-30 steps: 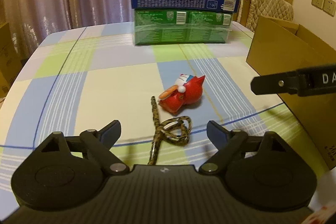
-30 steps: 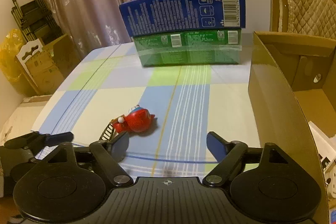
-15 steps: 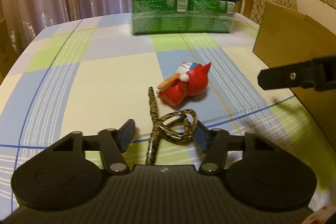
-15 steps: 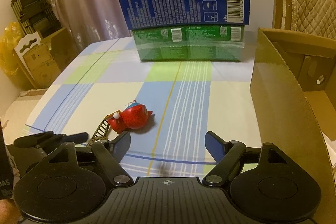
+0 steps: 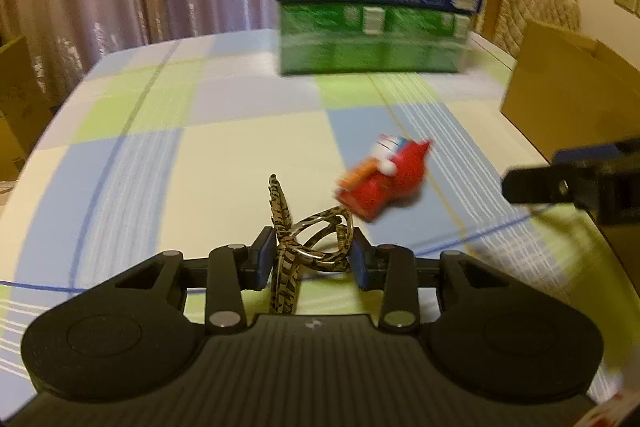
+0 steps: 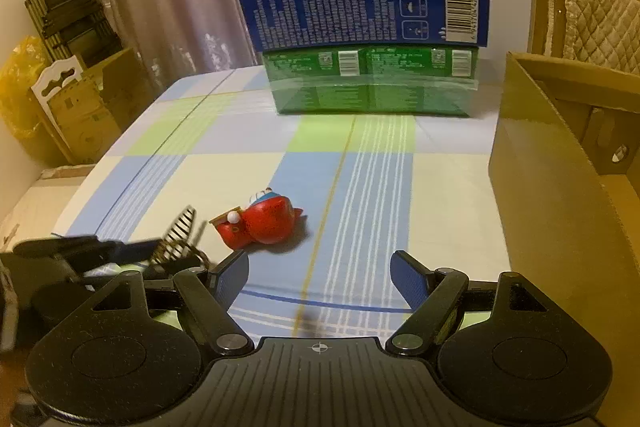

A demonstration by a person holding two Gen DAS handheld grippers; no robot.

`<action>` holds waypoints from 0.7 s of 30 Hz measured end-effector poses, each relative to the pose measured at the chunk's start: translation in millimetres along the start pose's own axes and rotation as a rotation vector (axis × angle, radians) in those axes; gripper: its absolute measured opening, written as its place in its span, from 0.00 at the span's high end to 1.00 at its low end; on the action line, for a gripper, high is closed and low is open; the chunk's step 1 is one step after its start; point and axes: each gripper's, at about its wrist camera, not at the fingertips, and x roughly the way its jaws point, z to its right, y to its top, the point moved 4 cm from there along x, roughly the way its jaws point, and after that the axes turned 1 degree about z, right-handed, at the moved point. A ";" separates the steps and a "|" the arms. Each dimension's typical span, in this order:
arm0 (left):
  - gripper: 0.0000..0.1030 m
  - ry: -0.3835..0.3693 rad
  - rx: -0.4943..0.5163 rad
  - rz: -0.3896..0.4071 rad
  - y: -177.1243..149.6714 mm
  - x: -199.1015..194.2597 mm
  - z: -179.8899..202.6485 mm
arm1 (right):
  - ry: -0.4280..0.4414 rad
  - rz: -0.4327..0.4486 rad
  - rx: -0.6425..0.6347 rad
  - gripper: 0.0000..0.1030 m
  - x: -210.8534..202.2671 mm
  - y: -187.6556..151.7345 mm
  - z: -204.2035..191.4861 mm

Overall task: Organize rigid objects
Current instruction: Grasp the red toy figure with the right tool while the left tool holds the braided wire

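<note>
Behind the left tool [image 5: 312, 257], the clamped glasses [image 5: 316, 235] blur.

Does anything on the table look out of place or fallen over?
Yes. The red toy figure lies tipped on its side on the checked tablecloth, not upright. The stacked boxes are uneven: the blue box overhangs the green one. The left tongs are shut on the folded patterned glasses.

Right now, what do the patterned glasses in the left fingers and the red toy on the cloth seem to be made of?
Patterned glasses: probably plastic or acetate, a thin rigid frame with tortoiseshell mottling and a slight gloss; lenses not discernible. Red toy: likely hard moulded plastic or vinyl, painted, with smooth rounded forms and shiny highlights. Blur in the left wrist view leaves both uncertain.
</note>
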 end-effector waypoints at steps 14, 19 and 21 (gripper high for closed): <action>0.68 0.043 -0.084 0.039 13.0 -11.9 -47.1 | 0.049 0.073 -0.237 0.24 38.3 -4.9 -42.7; 0.68 0.044 -0.097 0.041 13.6 -10.4 -52.3 | 0.059 0.095 -0.285 0.24 56.0 -9.4 -48.4; 0.68 0.042 -0.102 0.041 13.1 -10.3 -54.4 | 0.051 0.102 -0.303 0.24 61.7 -9.4 -50.7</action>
